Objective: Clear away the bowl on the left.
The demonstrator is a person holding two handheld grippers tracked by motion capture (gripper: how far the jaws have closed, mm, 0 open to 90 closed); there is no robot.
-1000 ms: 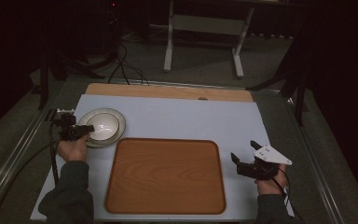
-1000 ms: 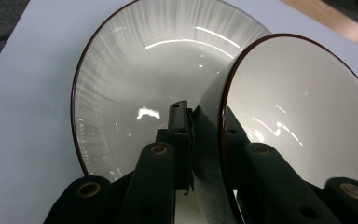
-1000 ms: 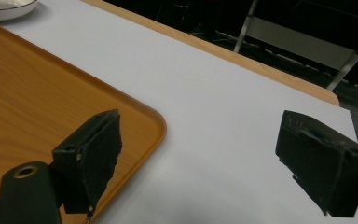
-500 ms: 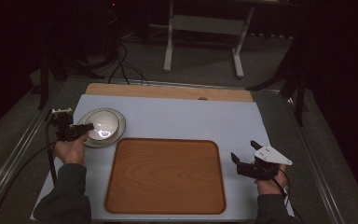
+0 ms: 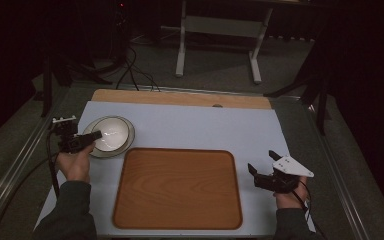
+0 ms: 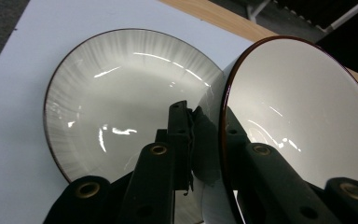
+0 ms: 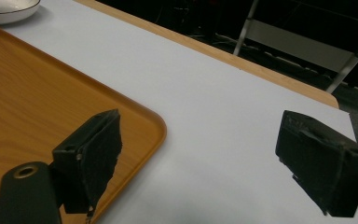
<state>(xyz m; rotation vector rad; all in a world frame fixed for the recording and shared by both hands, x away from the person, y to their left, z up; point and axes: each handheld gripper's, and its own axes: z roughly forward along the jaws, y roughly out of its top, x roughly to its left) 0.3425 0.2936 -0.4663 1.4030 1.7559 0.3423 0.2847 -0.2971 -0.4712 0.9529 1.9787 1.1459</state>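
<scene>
Bowl [image 6: 303,121] unmarked, gripped by left gripper [image 6: 205,140]

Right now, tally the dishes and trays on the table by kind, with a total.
Cream ribbed ceramic plate with dark rim: 1
Cream ceramic bowl with dark rim, gripped by the left tongs: 1
Brown wooden rectangular tray: 1
Total: 3

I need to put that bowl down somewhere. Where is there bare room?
The wooden tray is bare, as is the mat behind it. It is crowded only at the plate, where the left gripper grips the bowl.
</scene>
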